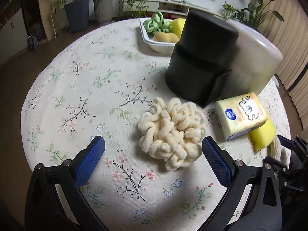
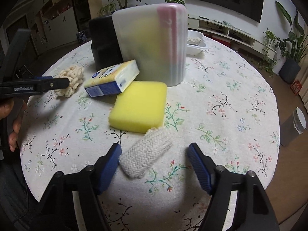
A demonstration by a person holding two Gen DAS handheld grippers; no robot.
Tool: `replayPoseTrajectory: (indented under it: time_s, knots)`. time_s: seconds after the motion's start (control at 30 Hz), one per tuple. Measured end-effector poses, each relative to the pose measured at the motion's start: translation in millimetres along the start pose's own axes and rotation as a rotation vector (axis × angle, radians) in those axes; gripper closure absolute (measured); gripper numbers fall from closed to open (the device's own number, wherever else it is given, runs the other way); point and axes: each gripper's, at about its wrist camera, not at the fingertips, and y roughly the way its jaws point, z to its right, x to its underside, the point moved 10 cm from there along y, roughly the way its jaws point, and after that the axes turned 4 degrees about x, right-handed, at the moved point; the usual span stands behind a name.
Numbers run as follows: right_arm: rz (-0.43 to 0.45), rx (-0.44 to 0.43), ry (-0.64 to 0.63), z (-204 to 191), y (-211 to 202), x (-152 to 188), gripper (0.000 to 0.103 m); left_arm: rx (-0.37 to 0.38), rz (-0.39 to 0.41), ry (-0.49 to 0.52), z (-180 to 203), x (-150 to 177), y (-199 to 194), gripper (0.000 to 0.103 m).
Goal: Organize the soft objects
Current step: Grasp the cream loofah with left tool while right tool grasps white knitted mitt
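Now your left gripper point(image 1: 153, 146) stands open around the near side of the loopy puff point(image 1: 171, 132); your right gripper point(image 2: 154, 150) gapes, left pad touching the knit cloth point(image 2: 146, 156) near the sponge point(image 2: 138, 105).

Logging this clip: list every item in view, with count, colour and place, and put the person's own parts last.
Looped yarn scrubber: 1, cream, on the tablecloth between the left gripper's fingers, untouched.
Knitted cloth: 1, off-white, between the right gripper's fingers; the left pad looks to be at its edge.
Sponge: 1, yellow, flat, under one end of the tissue pack.
Tissue pack: 1, yellow and blue, tilted on the sponge.
Black container: 1, upright, mid-table.
Translucent box: 1, whitish, upright beside the black container.
White tray: 1, far side, holding a green fabric piece and two yellow soft items.
Tablecloth: 1, floral.
Potted plants: several, background.
Left gripper: open.
Right gripper: open.
Hand: left edge of the right wrist view.
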Motion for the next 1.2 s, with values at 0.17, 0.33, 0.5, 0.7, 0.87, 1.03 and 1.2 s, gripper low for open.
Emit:
replayPoseTrajectory:
  time_s: [0.17,0.33,0.5,0.7,0.87,1.03,1.2]
  knots:
    - [0.005,-0.001,-0.015,-3,-2,-1,0.041,-0.048,0.016,0.034,2,-4,-1,0.002]
    - [0.007,-0.007,-0.027,-7,-4,-2,0.052,-0.051,-0.012,0.044,2,-1,9,0.036]
    - [0.003,-0.018,-0.017,-6,-7,-1,0.063,-0.018,0.004,0.058,11,-1,8,0.067]
    - [0.006,-0.033,-0.011,-8,-17,1,0.065,-0.005,0.019,0.058,17,5,-2,0.08]
    - [0.018,-0.041,0.006,-4,-30,1,0.065,0.006,0.053,0.036,16,6,-19,0.08]
    - [0.029,-0.047,0.022,3,-40,1,0.065,0.025,0.085,0.032,25,11,-36,0.08]
    - [0.036,-0.04,0.03,10,-47,0,0.065,0.044,0.102,0.042,37,15,-53,0.08]
